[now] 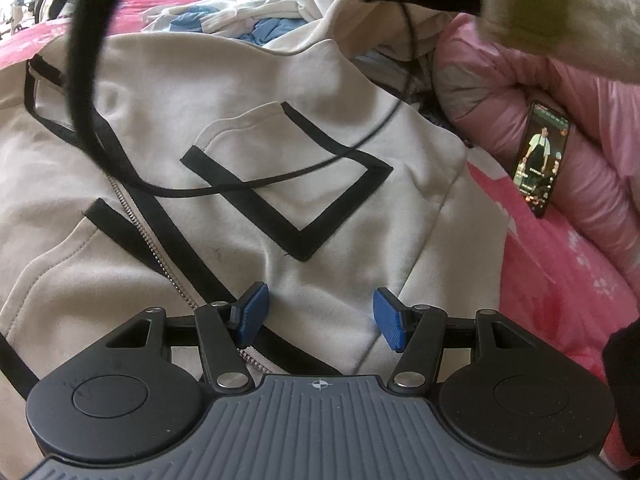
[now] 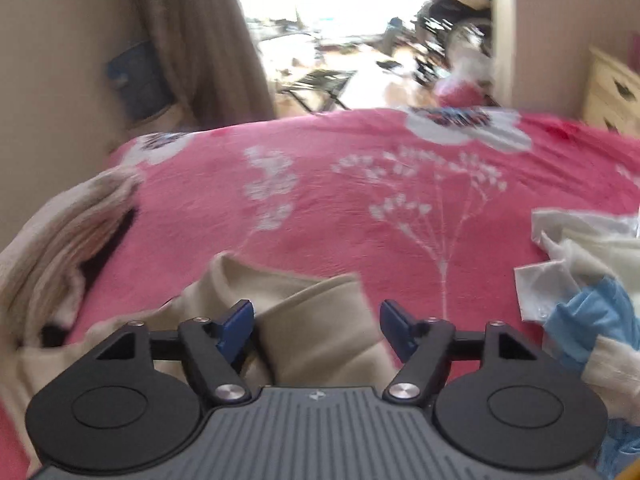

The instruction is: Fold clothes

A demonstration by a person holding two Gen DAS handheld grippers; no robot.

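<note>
You have a cream hoodie (image 1: 224, 128) with black angular bands, lying on a pink bedspread (image 2: 360, 184) printed with white sprigs and flowers. Your gripper pads (image 1: 251, 312) are blue, the pile of clothes (image 2: 592, 280) white and light blue.

A lived-in bedroom at home

Ahead of the right fingers, a pink floral bedspread (image 2: 360, 200) covers the bed, with a curtain (image 2: 192, 40) and a cluttered bright doorway beyond; right of the left fingers, a phone (image 1: 540, 160) leans on a pink quilt (image 1: 580, 140), laundry (image 1: 260, 20) heaped farther ahead.
</note>
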